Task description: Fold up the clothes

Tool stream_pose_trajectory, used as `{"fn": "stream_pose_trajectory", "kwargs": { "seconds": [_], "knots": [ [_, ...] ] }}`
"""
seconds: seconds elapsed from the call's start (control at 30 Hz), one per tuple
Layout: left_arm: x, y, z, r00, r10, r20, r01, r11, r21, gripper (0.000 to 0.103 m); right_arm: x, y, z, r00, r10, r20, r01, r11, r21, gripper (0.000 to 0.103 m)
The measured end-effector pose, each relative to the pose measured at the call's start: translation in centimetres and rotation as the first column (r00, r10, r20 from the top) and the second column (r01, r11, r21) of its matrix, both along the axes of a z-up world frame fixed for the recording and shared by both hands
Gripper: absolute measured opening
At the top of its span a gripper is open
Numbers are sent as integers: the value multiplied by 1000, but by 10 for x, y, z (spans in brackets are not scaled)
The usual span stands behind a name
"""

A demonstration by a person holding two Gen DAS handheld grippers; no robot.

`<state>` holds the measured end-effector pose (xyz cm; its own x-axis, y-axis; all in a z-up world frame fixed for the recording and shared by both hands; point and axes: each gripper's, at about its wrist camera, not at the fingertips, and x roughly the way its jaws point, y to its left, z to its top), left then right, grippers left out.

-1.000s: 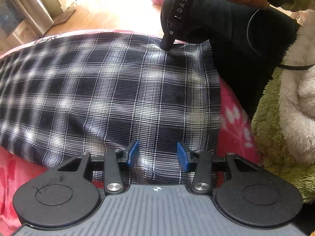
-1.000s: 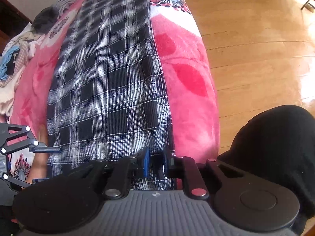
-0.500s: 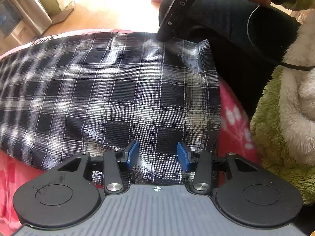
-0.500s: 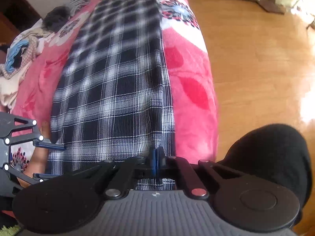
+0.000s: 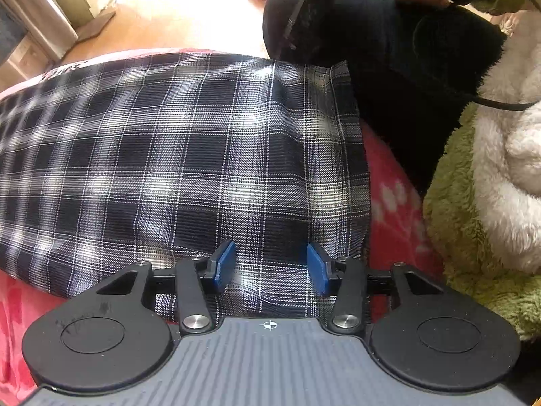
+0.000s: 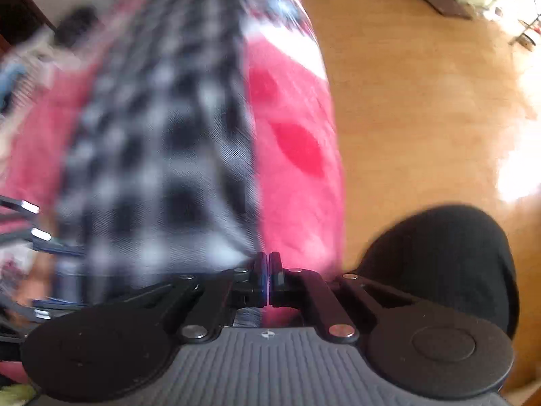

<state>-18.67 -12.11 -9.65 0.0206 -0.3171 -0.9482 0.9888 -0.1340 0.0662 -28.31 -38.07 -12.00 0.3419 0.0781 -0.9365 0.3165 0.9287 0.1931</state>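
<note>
A dark blue and white plaid garment [image 5: 189, 169] lies spread on a pink blanket [image 5: 392, 196]. My left gripper [image 5: 269, 265] is open, its blue pads just above the garment's near edge, holding nothing. My right gripper [image 6: 268, 279] is shut on the garment's near right corner; the plaid cloth [image 6: 162, 155] runs away from it, blurred by motion. The right gripper also shows in the left wrist view [image 5: 304, 17], at the garment's far edge, lifted off the cloth.
A wooden floor [image 6: 422, 118] lies right of the bed edge. A black-clad knee [image 6: 446, 257] is close by on the right. A green and white fluffy sleeve [image 5: 490, 203] is at the right. Bedding and clothes [image 6: 20, 77] lie at the far left.
My right gripper closed on the garment's corner and is pulling it up; its view has blurred. My left gripper stayed open and hardly moved.
</note>
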Motion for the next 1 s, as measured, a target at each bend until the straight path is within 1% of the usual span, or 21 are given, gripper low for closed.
{"fn": "stream_pose_trajectory", "kwargs": {
  "seconds": [0.03,0.07,0.1,0.17,0.23,0.3,0.33,0.4,0.43,0.47,0.5,0.53,0.63,0.67,0.7,0.73,0.77,0.8,0.87,0.9,1.0],
  "knots": [
    [1,0,1,1000,0,0,0,1000,-2,47,1,-3,-3,1000,-7,-26,7,1000,0,1],
    [2,0,2,1000,1,2,-1,1000,-5,47,-2,-6,3,1000,-20,-10,21,1000,6,2],
    [4,0,3,1000,5,6,-5,1000,-11,47,-5,-8,9,999,-32,9,32,999,8,2],
    [13,2,7,1000,27,3,-27,999,-25,47,-17,-8,35,996,-15,92,18,999,-32,3],
    [24,6,16,997,76,-6,-76,996,-54,47,-23,-3,57,986,42,164,-38,999,-28,3],
    [36,11,25,990,142,-8,-142,986,-85,47,-23,13,69,971,147,188,-143,989,-32,3],
    [43,14,28,983,181,-10,-181,979,-96,47,-21,24,69,961,208,185,-204,978,-39,3],
    [55,20,33,964,266,-17,-266,958,-108,47,-14,49,58,936,327,129,-327,945,-18,3],
    [56,23,34,956,294,-18,-295,949,-108,47,-10,60,52,920,380,99,-381,925,-6,3],
    [56,27,33,951,310,-15,-309,945,-104,47,-7,65,47,914,403,47,-403,915,-2,3],
    [52,30,31,952,307,-6,-306,947,-98,47,-3,70,42,905,424,-5,-424,905,3,3],
    [46,32,30,958,287,9,-285,954,-93,47,0,75,37,894,445,-57,-445,895,9,3],
    [29,38,27,978,197,62,-191,978,-88,47,9,89,25,844,497,-202,-502,864,29,3],
    [25,39,25,982,170,82,-163,983,-86,47,10,89,35,842,499,-204,-509,861,6,4],
    [26,38,22,980,170,99,-163,983,-80,47,11,90,46,841,503,-200,-515,857,-13,4],
    [30,38,19,975,195,110,-188,980,-68,47,11,93,59,842,515,-158,-524,852,-15,4],
    [34,38,16,968,219,121,-214,975,-57,47,13,100,71,837,540,-93,-544,839,-21,4],
    [39,39,13,960,247,129,-243,969,-45,47,15,109,82,824,565,-30,-566,824,-29,4],
    [52,37,9,937,322,133,-322,947,-25,47,21,137,90,761,645,70,-643,764,-53,4],
    [60,38,9,924,357,139,-357,934,-23,47,22,150,87,723,683,100,-681,730,-62,4],
    [86,43,10,886,439,147,-437,898,-48,47,32,187,65,596,791,134,-792,607,-61,4]
  ]
}}
